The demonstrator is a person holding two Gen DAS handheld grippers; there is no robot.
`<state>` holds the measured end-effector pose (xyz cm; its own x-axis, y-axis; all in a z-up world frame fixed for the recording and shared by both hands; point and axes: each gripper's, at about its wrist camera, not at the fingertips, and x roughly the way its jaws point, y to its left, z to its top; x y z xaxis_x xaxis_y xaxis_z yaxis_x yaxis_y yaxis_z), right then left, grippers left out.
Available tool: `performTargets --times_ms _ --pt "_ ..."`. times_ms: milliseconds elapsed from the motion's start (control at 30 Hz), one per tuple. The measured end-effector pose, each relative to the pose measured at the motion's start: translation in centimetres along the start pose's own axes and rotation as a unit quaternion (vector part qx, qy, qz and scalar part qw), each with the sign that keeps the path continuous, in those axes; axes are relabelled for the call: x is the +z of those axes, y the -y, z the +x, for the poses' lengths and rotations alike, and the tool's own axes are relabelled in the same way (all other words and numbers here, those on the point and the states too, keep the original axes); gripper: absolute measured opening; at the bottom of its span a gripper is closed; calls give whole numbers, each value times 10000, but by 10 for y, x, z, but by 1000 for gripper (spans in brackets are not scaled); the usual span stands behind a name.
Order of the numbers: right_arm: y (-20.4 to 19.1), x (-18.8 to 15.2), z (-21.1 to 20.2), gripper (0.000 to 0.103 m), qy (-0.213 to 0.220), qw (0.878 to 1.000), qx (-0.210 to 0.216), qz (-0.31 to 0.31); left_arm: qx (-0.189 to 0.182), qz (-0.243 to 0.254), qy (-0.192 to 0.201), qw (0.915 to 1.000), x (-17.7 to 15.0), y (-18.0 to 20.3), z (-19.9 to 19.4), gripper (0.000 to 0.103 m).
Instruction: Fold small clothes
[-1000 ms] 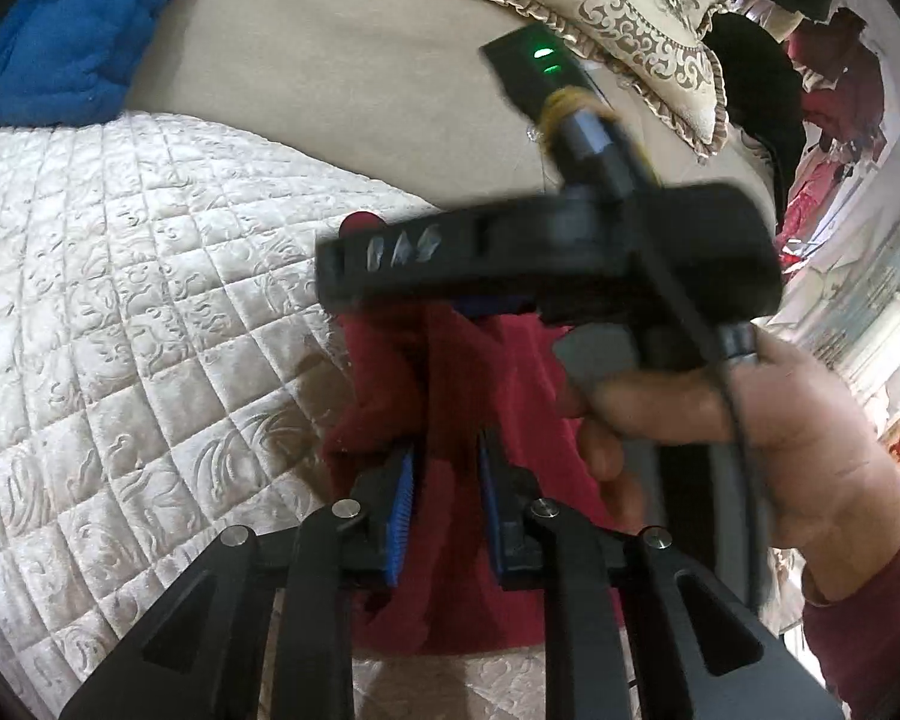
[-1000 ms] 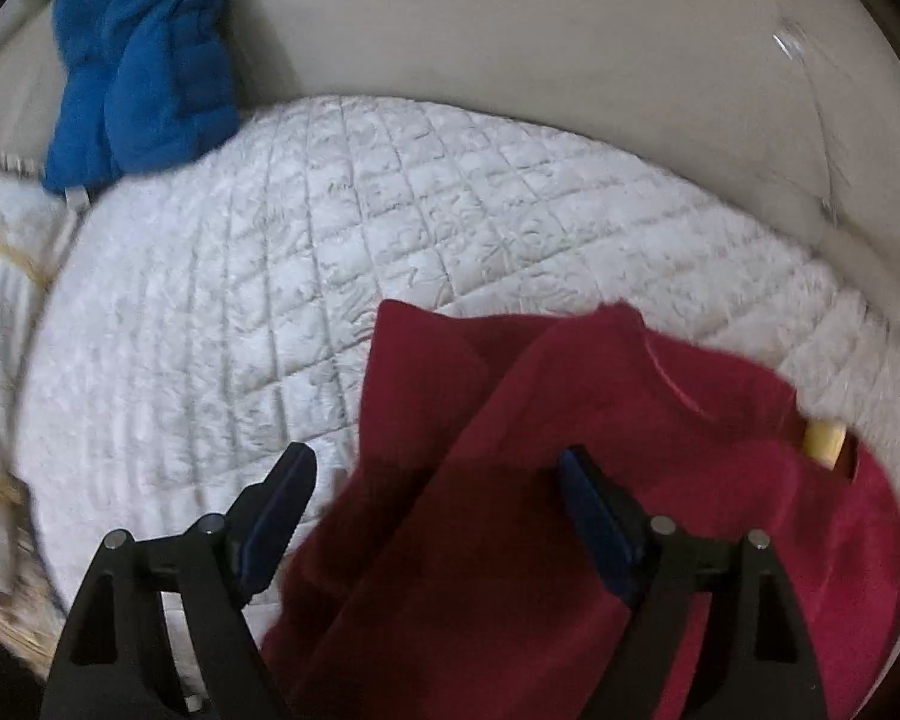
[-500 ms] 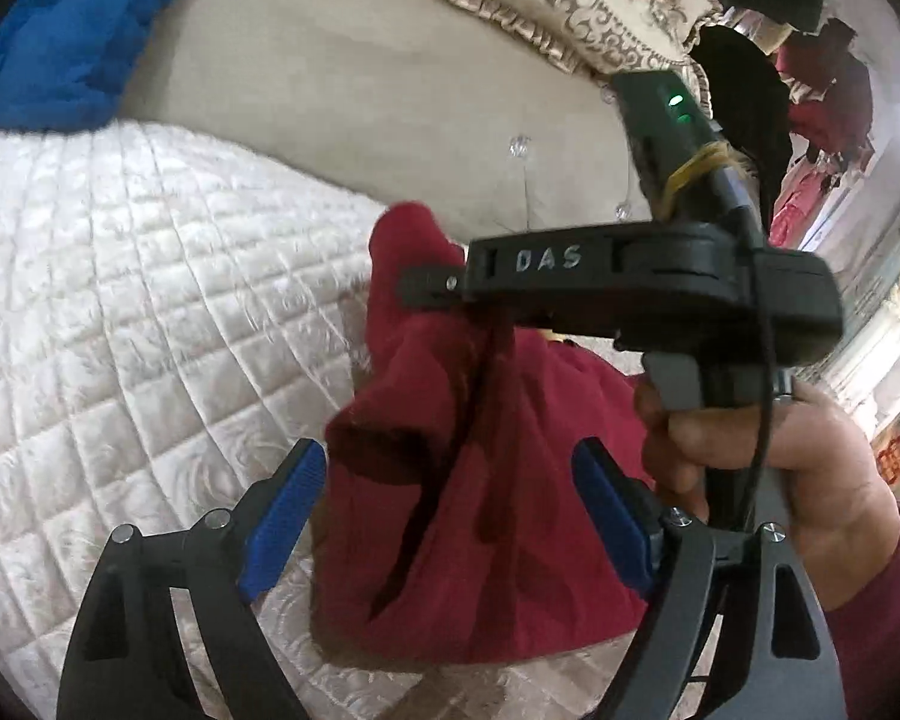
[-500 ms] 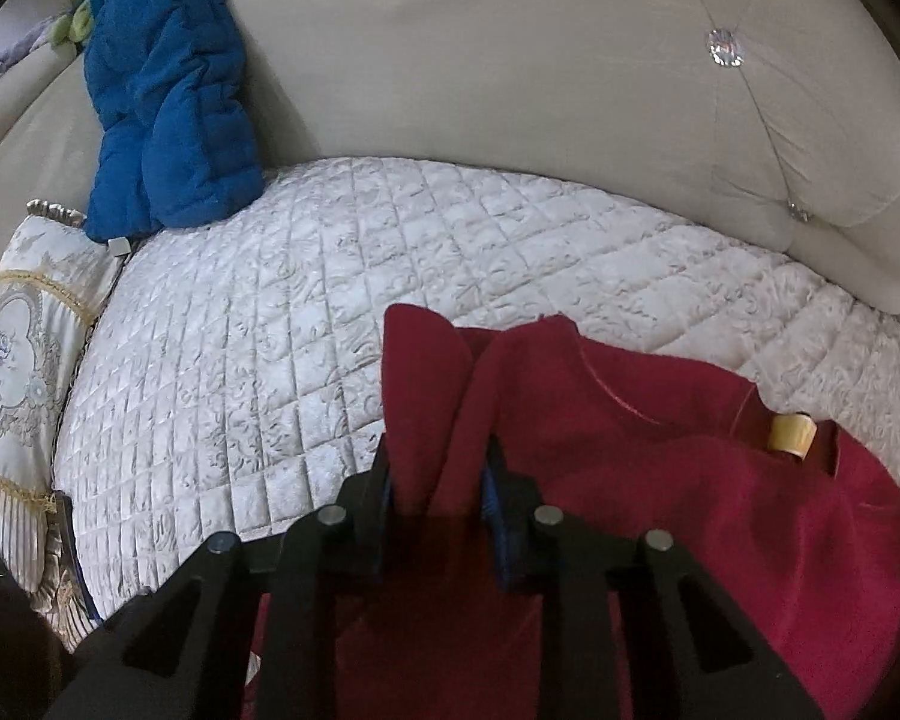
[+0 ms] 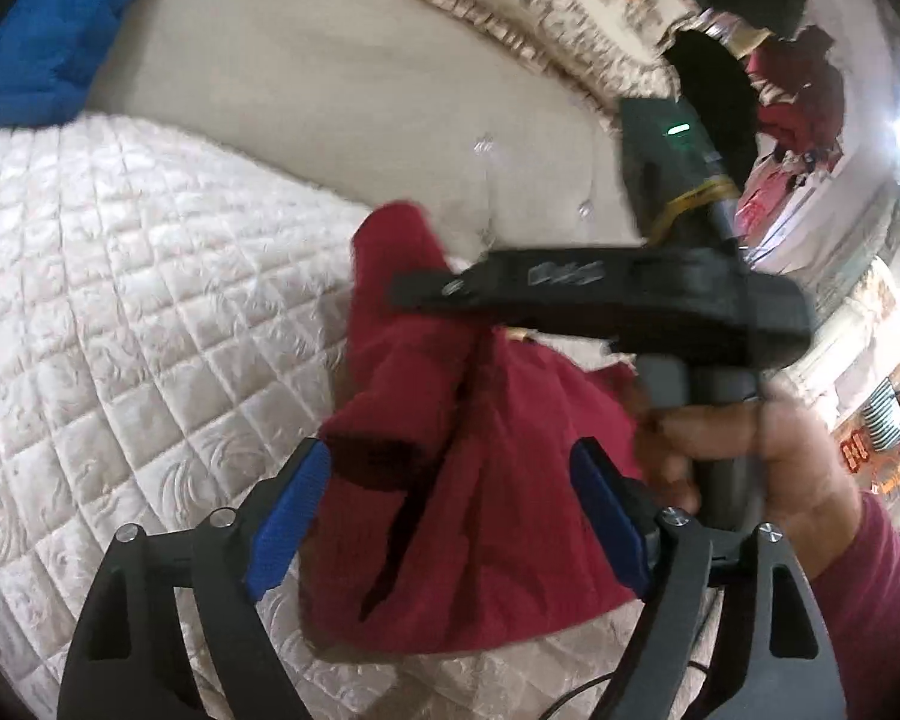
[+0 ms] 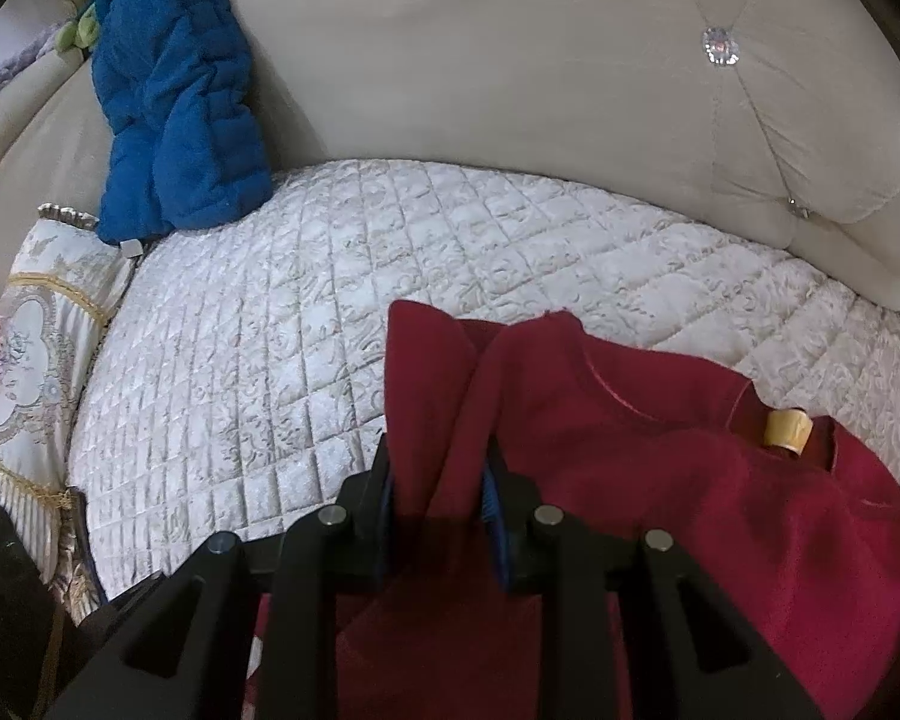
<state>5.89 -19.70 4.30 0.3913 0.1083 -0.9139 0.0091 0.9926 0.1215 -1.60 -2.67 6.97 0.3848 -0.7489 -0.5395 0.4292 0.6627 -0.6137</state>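
A small dark red garment (image 5: 474, 498) lies bunched on the white quilted sofa seat (image 5: 120, 300). My left gripper (image 5: 450, 516) is open, its blue pads either side of the cloth without touching it. My right gripper (image 6: 438, 498) is shut on a raised fold of the red garment (image 6: 660, 480), near a sleeve. In the left wrist view the right gripper (image 5: 600, 300) crosses above the garment, held by a hand. A yellow neck label (image 6: 786, 429) shows at the collar.
A blue padded jacket (image 6: 174, 90) lies on the beige sofa back (image 6: 510, 60). Patterned cushions sit at the left (image 6: 24, 348) and at the far back (image 5: 570, 6). A black object (image 6: 6, 600) is at the lower left.
My left gripper let go of the red cloth and opened. My right gripper closed on a fold of the garment and has lifted it a little.
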Motion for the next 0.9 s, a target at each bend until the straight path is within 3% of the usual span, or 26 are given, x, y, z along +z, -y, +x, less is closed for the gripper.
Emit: performTargets --times_ms 133,267,367,467,600,667,700,833,900 --pt "3 -1 -7 24 -20 10000 64 -16 401 -41 -462 9981 -5 -5 23 63" --pt "1 -1 -4 23 -44 10000 51 -31 653 95 -532 9964 -9 -4 34 61" --pt "-7 0 5 24 -130 9996 -100 -210 552 114 -583 9967 -12 1 38 35" --pt "-16 4 19 30 -292 9986 -284 -338 574 70 -524 9970 -12 0 38 26" --pt "-27 7 46 57 -594 9958 -517 -473 531 -156 -514 9971 -11 -9 35 20" --pt "-31 4 56 58 -567 9936 -718 -660 535 -193 -510 9971 -13 -15 31 16" --pt "-32 2 55 58 -482 9935 -765 -695 539 -181 -501 9971 -13 -14 30 12" --pt "-26 -7 35 30 -177 9965 -576 -572 630 -8 -351 9974 -14 -6 24 2" --pt "-20 -10 18 24 -55 9979 -421 -484 775 160 -275 9965 -16 0 17 0"
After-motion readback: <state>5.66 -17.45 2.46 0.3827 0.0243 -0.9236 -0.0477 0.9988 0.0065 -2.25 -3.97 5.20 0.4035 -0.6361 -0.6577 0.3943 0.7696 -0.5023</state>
